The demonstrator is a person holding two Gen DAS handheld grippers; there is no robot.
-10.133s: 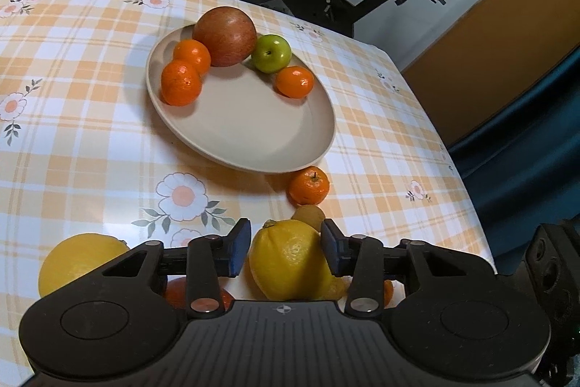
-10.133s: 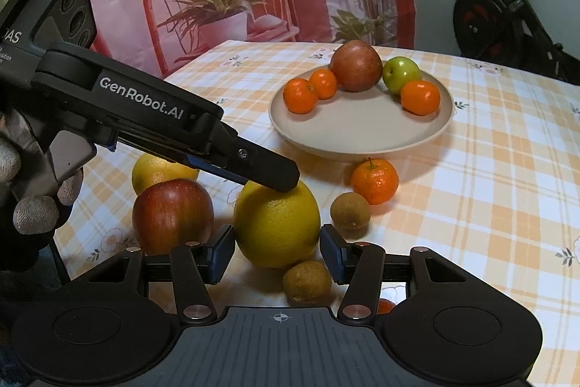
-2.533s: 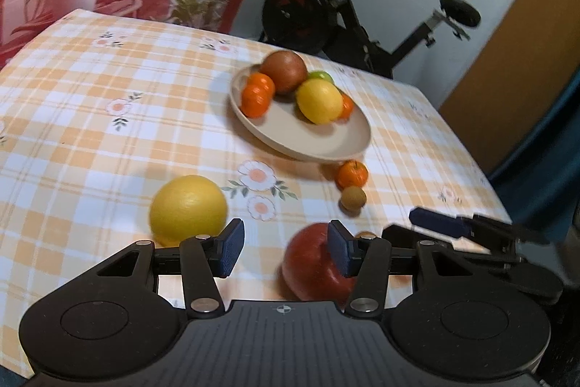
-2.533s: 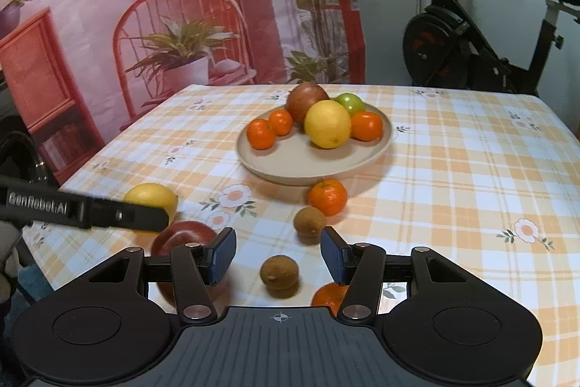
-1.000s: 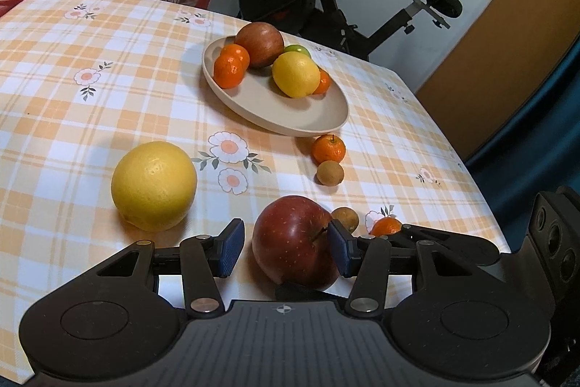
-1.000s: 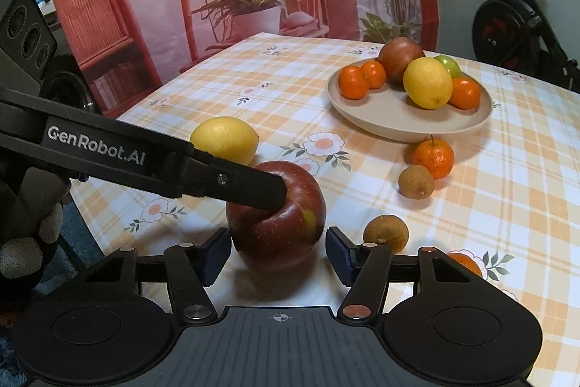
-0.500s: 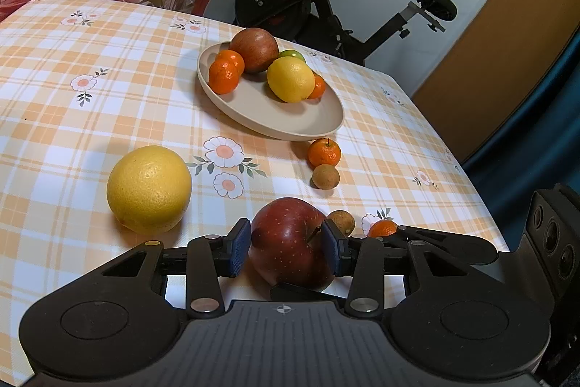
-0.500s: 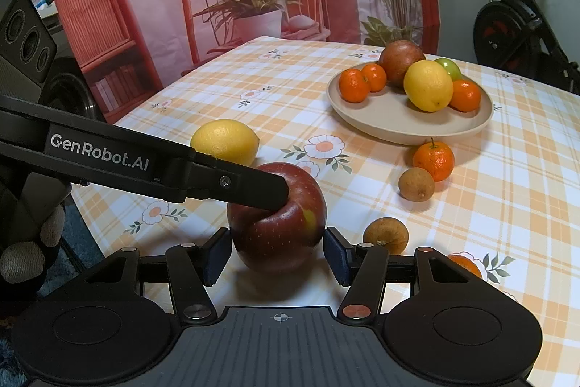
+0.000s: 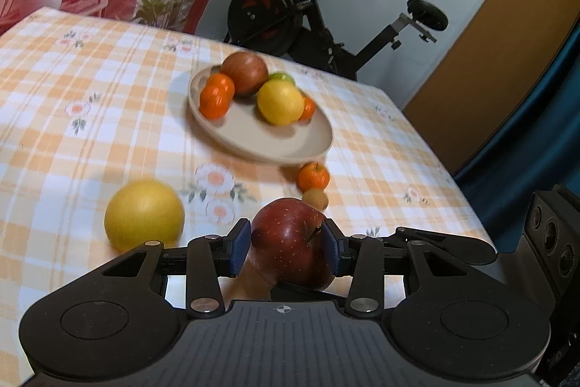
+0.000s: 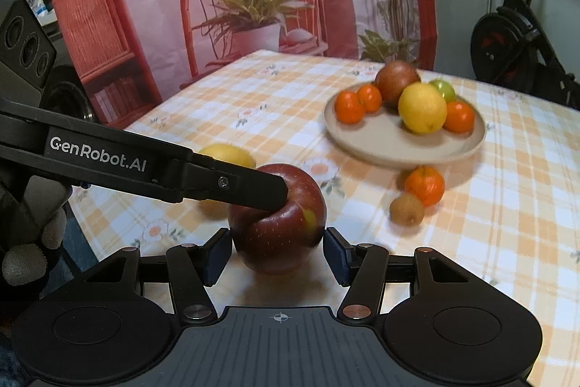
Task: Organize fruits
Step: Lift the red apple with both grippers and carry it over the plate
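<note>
A dark red apple (image 9: 286,238) (image 10: 279,223) sits between the blue pads of my left gripper (image 9: 286,247), which is shut on its sides. In the right wrist view the left gripper's finger (image 10: 250,187) lies across the apple's top. My right gripper (image 10: 277,256) flanks the same apple crosswise, pads against its sides. A shadow shows under the apple. The beige plate (image 9: 261,140) (image 10: 380,140) farther back holds a lemon (image 9: 280,102), mandarins, a brownish-red fruit and a green apple.
Loose on the checked cloth lie a big yellow citrus (image 9: 144,218) (image 10: 224,155), a mandarin (image 9: 313,176) (image 10: 425,185) and a small brown fruit (image 9: 316,199) (image 10: 406,209). An exercise bike (image 9: 290,9) stands behind the table. A gloved hand (image 10: 25,263) grips the left tool.
A second ago the left pads stood apart from the apple; they closed onto it. Since then both views have shifted, and the apple keeps its place between the fingers.
</note>
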